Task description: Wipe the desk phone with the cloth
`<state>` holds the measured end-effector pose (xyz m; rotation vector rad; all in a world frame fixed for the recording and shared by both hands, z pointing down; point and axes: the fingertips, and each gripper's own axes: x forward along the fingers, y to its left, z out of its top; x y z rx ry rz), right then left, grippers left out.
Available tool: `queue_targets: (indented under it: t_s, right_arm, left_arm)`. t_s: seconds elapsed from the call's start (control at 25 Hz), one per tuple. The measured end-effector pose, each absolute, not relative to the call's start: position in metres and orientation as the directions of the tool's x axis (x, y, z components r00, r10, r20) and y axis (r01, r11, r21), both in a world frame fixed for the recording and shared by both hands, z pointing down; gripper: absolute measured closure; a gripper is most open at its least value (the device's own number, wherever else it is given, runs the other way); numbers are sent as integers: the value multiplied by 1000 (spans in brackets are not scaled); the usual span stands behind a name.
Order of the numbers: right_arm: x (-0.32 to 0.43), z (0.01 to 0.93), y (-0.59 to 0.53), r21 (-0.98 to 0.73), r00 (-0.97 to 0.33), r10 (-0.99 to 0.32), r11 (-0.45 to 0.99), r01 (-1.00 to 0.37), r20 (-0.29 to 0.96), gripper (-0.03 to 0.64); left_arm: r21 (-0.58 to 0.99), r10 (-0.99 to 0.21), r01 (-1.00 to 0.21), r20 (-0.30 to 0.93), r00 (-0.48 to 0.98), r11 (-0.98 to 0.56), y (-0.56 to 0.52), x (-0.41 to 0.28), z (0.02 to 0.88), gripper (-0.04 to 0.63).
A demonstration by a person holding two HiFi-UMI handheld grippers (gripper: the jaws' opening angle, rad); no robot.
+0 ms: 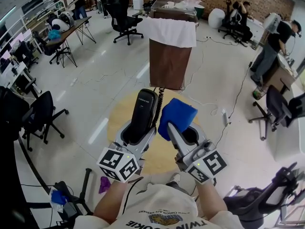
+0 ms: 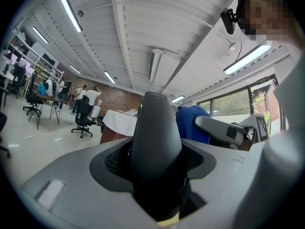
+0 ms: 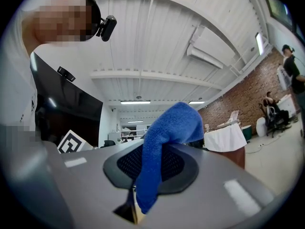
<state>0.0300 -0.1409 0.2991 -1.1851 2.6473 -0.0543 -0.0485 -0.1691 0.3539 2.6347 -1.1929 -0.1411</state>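
Nearest to us sit our two grippers, side by side. We hold the phone handset (image 1: 144, 108) in the left gripper (image 1: 139, 129). It is black, long and smooth, and its curly cord (image 1: 159, 104) runs along its right side. Most of the handset sticks out past the fingertips. The left fingers (image 2: 231, 168) stand wide apart, yet they squeeze the handset from both sides. We hold the cloth (image 1: 177, 114) in the right gripper (image 1: 177, 130). It is bright blue and fuzzy. Those fingers (image 3: 238, 185) are almost shut and pinch one end of it. The rest flops over the fingertips in a soft lump. The cloth is right beside the handset, on its right. We cannot tell if the two touch. Below the fingertips lies a round tan table (image 1: 119, 111).
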Motion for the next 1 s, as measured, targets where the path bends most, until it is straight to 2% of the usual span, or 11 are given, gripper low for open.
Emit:
queue_targets:
  t_s: [1.0]
  right_arm:
    - [78, 239, -194, -12, -566, -784, 588, -809, -253, 555]
  left_arm:
    - [192, -716, -708, 33, 697, -680, -153, -29, 362, 324]
